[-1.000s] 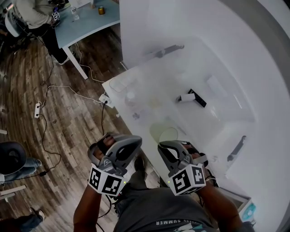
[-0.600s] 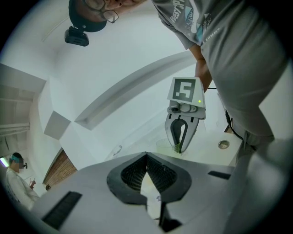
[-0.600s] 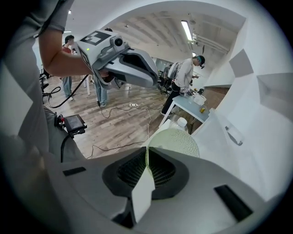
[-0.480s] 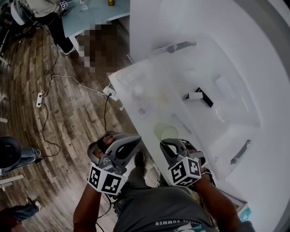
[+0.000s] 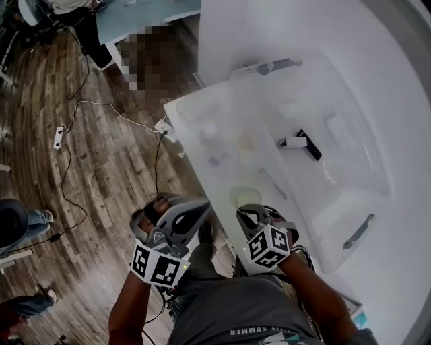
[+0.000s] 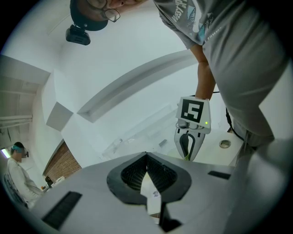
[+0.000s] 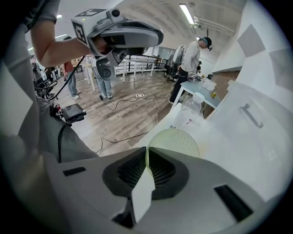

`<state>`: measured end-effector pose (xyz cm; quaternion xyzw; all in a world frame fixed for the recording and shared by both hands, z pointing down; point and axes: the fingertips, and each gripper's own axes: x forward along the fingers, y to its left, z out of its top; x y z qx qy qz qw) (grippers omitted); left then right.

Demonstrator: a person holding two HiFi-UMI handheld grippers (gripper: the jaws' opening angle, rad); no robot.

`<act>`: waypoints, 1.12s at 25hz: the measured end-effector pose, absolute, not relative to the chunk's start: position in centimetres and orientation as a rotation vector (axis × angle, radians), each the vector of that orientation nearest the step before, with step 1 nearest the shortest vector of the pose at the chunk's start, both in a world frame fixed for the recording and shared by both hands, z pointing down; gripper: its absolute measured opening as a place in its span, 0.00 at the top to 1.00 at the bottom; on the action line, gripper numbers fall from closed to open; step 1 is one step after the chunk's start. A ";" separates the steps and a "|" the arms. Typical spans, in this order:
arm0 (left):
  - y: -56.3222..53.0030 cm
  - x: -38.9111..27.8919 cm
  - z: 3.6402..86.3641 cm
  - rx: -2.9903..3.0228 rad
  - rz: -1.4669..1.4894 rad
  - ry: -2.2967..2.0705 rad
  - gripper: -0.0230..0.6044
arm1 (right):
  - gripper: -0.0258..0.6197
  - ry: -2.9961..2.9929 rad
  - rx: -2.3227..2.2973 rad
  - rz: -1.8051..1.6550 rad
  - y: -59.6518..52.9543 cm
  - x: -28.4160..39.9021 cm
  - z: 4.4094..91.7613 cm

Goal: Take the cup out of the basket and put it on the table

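Observation:
A pale yellow-green cup (image 5: 244, 197) with a dimpled wall hangs at the near end of the clear plastic basket (image 5: 350, 202) on the white table (image 5: 404, 101). My right gripper (image 5: 254, 217) is shut on its rim. In the right gripper view the cup (image 7: 178, 141) bulges out past the jaws, which pinch the rim at the right gripper (image 7: 147, 151). I cannot tell whether the cup touches any surface. My left gripper (image 5: 183, 214) is over the floor to the left, shut and holding nothing. In its own view the left gripper (image 6: 146, 156) faces the right gripper (image 6: 188, 145).
The basket holds a black and white object (image 5: 301, 143) and clear bottles (image 5: 209, 131), and has handles (image 5: 269, 66) at its ends. Cables (image 5: 87, 111) and a power strip (image 5: 59, 135) lie on the wooden floor. A grey-blue table (image 5: 148, 10) and people stand behind.
My right gripper has sunk with the cup toward the white surface. The left gripper has dropped slightly. The view has shifted, so the basket sits higher in the picture.

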<state>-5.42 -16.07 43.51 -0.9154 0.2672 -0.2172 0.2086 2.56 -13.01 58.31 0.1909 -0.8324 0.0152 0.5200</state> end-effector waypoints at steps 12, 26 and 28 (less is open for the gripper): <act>-16.6 -5.2 44.8 -2.579 -0.621 0.753 0.95 | 0.91 -1.937 0.396 0.115 -12.5 3.8 62.8; -16.5 -4.4 45.5 -2.611 -0.623 0.728 0.95 | 0.91 -1.891 0.372 0.170 -12.2 5.0 65.3; -16.4 -4.2 45.5 -2.616 -0.622 0.720 0.95 | 0.91 -1.891 0.373 0.173 -12.3 4.9 65.3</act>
